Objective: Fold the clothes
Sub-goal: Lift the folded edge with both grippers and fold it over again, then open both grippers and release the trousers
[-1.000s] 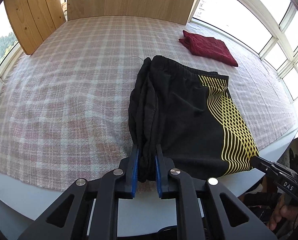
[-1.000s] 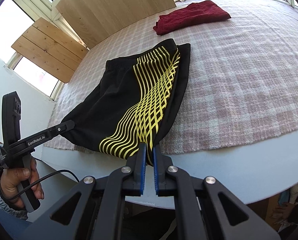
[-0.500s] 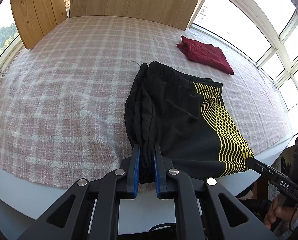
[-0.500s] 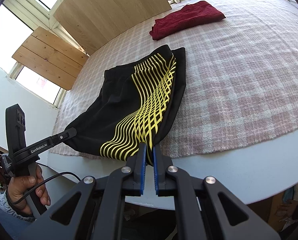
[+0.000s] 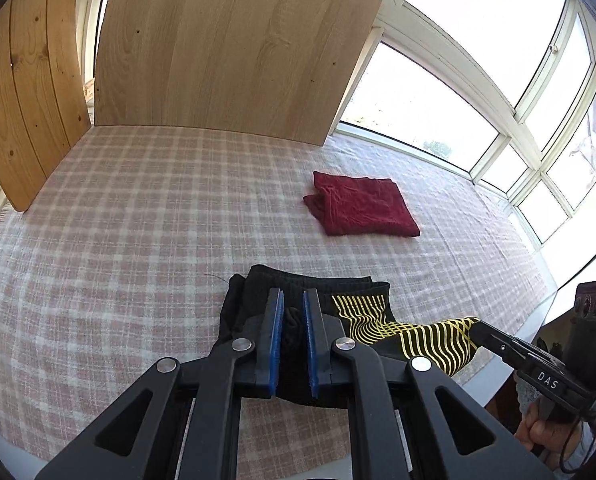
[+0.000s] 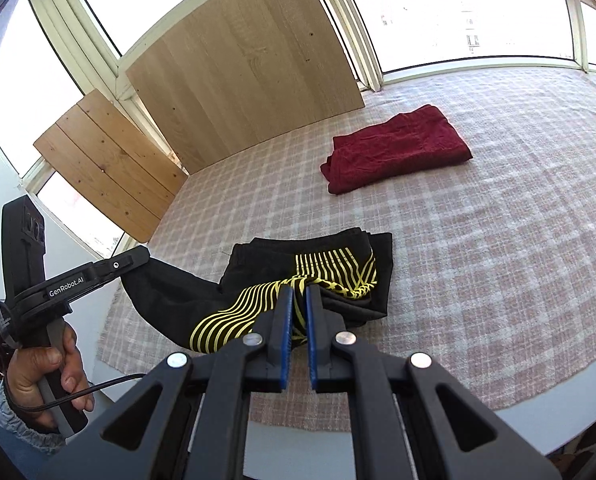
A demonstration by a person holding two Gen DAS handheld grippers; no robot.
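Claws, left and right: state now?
Left claw: shut on the black shorts with yellow wavy stripes, plain hem corner.
Right claw: shut on the striped hem corner.

Bright daylight from blown-out windows [image 5: 437,92]; sharp, fisheye-curved edges.

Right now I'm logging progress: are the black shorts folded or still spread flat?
Mid-fold. The left gripper and right gripper each pinch a hem corner of the black shorts lifted over the waistband half lying on the checked blanket.

left wrist: faces bed [image 5: 138,208] | right wrist: same | shared: shorts [image 5: 361,312]
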